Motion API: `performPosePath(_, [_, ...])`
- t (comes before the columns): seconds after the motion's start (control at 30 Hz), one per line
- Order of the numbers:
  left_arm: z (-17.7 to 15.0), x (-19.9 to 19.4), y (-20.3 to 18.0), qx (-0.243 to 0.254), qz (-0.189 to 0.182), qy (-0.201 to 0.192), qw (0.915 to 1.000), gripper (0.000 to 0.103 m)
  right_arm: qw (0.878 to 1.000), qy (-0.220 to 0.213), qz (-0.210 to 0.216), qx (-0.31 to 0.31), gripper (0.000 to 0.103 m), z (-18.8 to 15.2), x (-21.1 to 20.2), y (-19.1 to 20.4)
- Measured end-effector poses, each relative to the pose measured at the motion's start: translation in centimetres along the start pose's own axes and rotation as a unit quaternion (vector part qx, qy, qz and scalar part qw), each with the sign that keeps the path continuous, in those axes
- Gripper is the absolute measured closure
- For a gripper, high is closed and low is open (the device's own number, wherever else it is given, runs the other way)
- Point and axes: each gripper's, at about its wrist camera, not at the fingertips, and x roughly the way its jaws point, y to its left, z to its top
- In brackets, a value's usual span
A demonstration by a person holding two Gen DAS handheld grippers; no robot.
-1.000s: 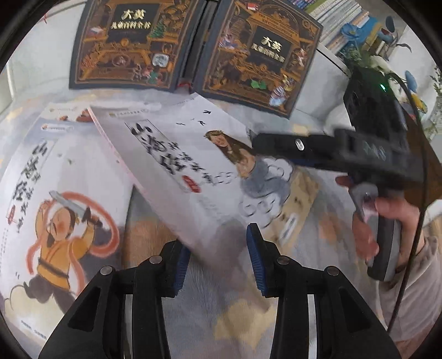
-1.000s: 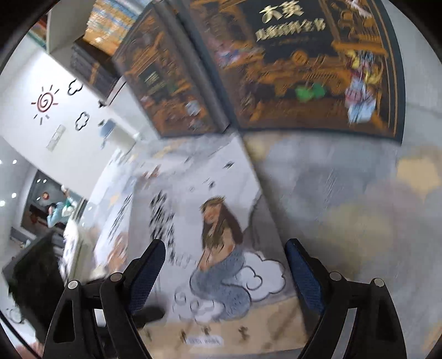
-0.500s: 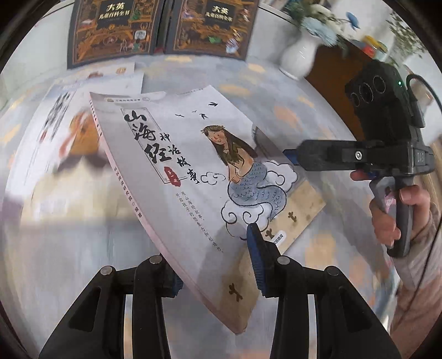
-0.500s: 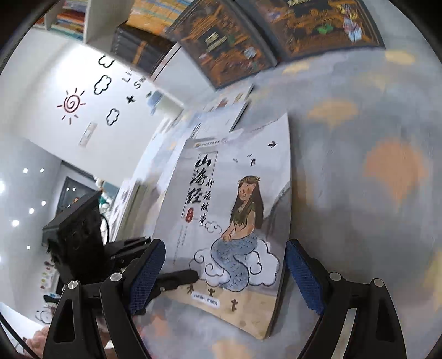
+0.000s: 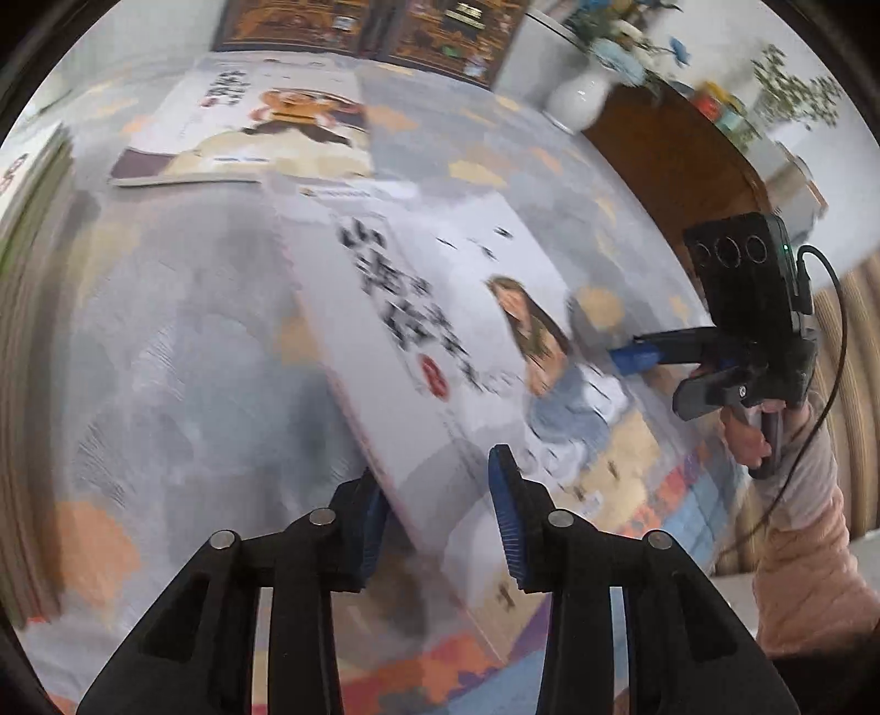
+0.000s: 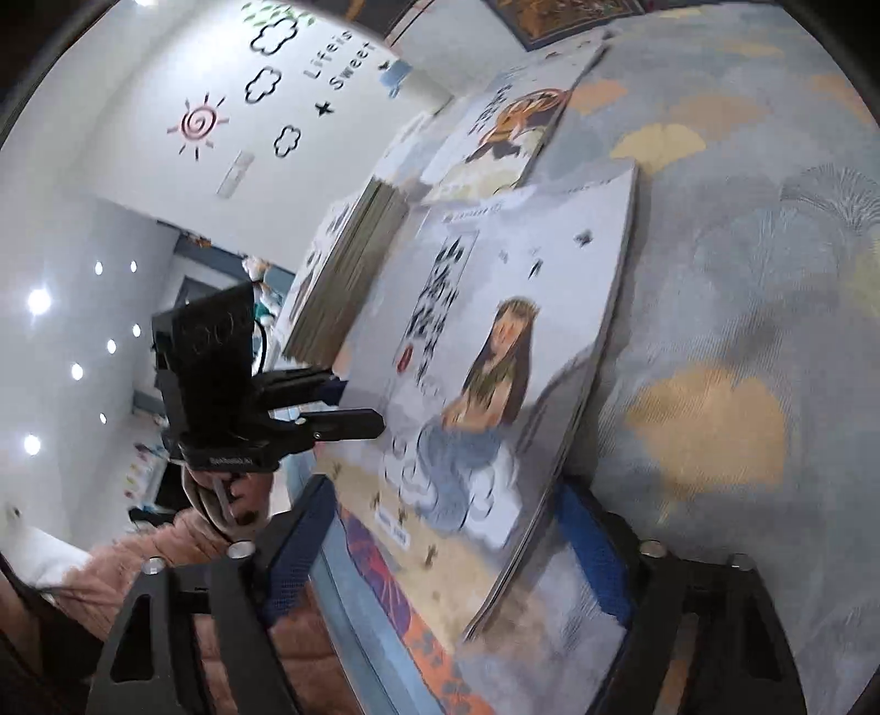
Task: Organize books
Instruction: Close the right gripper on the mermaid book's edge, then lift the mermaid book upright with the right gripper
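Note:
A thin white picture book with a mermaid on its cover [image 5: 440, 330] is lifted off the patterned table, tilted. My left gripper [image 5: 434, 517] straddles its spine edge, one pad under and one over the cover. My right gripper [image 6: 440, 555] straddles the opposite corner of the same book [image 6: 484, 357]. Both sets of jaws stand wide, and how tightly they bear on the book is unclear. A second picture book with an orange warrior [image 5: 275, 132] lies flat farther back. A stack of books [image 6: 346, 264] stands at the left.
Two dark ornate hardcovers [image 5: 352, 22] lean against the wall at the back. A white vase with flowers [image 5: 577, 93] stands on the right by a brown cabinet [image 5: 687, 154]. The table edge and a colourful floor mat [image 6: 396, 583] lie close below.
The mermaid book has been raised and carried back toward the near table edge by both grippers. The warrior book and hardcovers now appear farther away.

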Motion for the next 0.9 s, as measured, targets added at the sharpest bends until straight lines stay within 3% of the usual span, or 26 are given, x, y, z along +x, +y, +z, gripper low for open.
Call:
performPosePath(0.17, [0.8, 0.0, 1.3, -0.021, 0.008, 0.000, 0.9998, 0.073, 1.000, 0.000, 0.005, 0.009, 0.054, 1.1, -0.1, -1.5])
performPosePath(0.4, [0.8, 0.0, 0.7, -0.002, 0.030, -0.004, 0.9995, 0.073, 1.000, 0.006, 0.008, -0.008, 0.058, 1.8, 0.2, -1.5])
performPosePath(0.43, [0.7, 0.0, 0.6, -0.003, 0.031, -0.006, 0.9995, 0.073, 1.000, 0.006, 0.003, -0.009, 0.063, 1.9, 0.2, -1.5])
performPosePath(0.53, [0.4, -0.2, 0.8, -0.007, 0.026, -0.013, 0.9995, 0.073, 1.000, -0.011, -0.015, 0.001, 0.092, 1.6, 0.1, -2.4])
performPosePath(0.57, [0.3, -0.3, 0.9, -0.010, 0.024, -0.017, 0.9995, 0.073, 1.000, -0.022, -0.001, 0.012, 0.095, 1.6, 0.0, -3.0])
performPosePath(0.63, [0.5, -0.2, 1.1, -0.014, 0.023, -0.021, 0.9994, 0.073, 0.999, -0.039, 0.003, 0.006, 0.095, 1.2, -0.3, -3.1])
performPosePath(0.77, [0.4, -0.3, 1.3, -0.022, 0.021, -0.030, 0.9991, 0.073, 0.997, -0.066, -0.028, -0.038, 0.093, 0.3, -0.4, -2.0])
performPosePath(0.9, [0.1, -0.4, 1.3, -0.023, 0.027, -0.042, 0.9985, 0.073, 0.996, -0.071, -0.034, -0.044, 0.091, 0.2, -0.4, -1.8])
